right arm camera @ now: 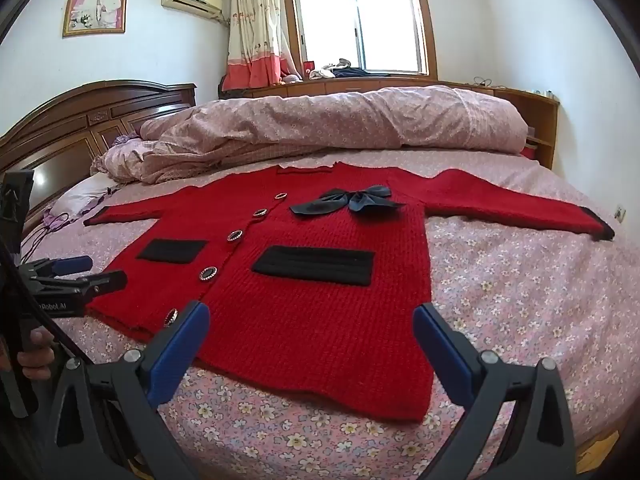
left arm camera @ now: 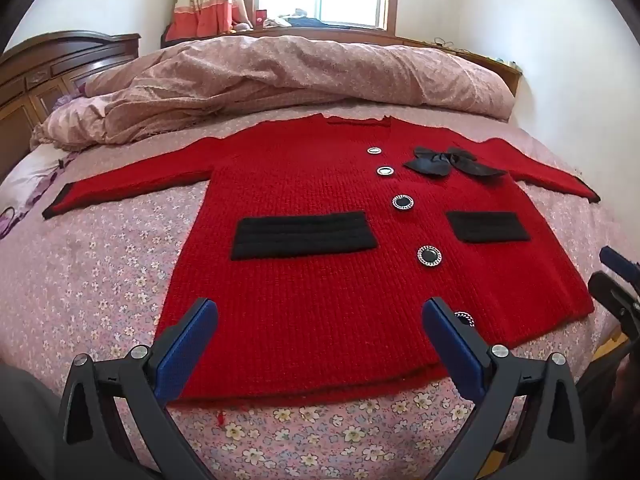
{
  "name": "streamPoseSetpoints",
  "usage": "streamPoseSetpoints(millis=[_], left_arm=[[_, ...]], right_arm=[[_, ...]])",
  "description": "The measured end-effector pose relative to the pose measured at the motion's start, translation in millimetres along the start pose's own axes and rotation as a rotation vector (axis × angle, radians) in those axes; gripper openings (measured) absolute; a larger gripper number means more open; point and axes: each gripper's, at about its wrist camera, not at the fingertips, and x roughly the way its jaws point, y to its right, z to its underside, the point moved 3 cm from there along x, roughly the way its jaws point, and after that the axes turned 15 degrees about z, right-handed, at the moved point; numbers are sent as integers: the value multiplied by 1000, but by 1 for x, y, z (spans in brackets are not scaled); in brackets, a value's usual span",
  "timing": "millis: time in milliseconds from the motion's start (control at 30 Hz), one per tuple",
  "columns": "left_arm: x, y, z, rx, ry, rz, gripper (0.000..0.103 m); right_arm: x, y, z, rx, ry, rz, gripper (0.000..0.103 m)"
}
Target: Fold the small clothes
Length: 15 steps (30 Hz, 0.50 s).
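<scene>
Two grippers: left gripper and right gripper – both spread wide, nothing between the fingers
Cardigan: red, spread flat on the flowered bed sheet – sleeves out, buttoned, black bow near the collar
Quilt: bunched behind the cardigan

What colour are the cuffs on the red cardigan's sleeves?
Black. The cardigan has black-trimmed cuffs, clearest in the right wrist view.
</scene>
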Motion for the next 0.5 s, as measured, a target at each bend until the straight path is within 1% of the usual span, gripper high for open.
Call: streamPoseSetpoints(millis=[133,200,400,500], left_arm=[[-4,-4,0,11,10,1,99],[-2,3,1,33,-2,-35,99],[-4,0,1,17,-2,-25,99],[-4,0,-1,13,-4,-24,99]], right_arm=[[-2,1,-1,1,8,5,103],[-2,2,-1,10,4,2,103],[-3,-1,3,21,3,-10,103],[2,1,-2,17,-10,-11,103]])
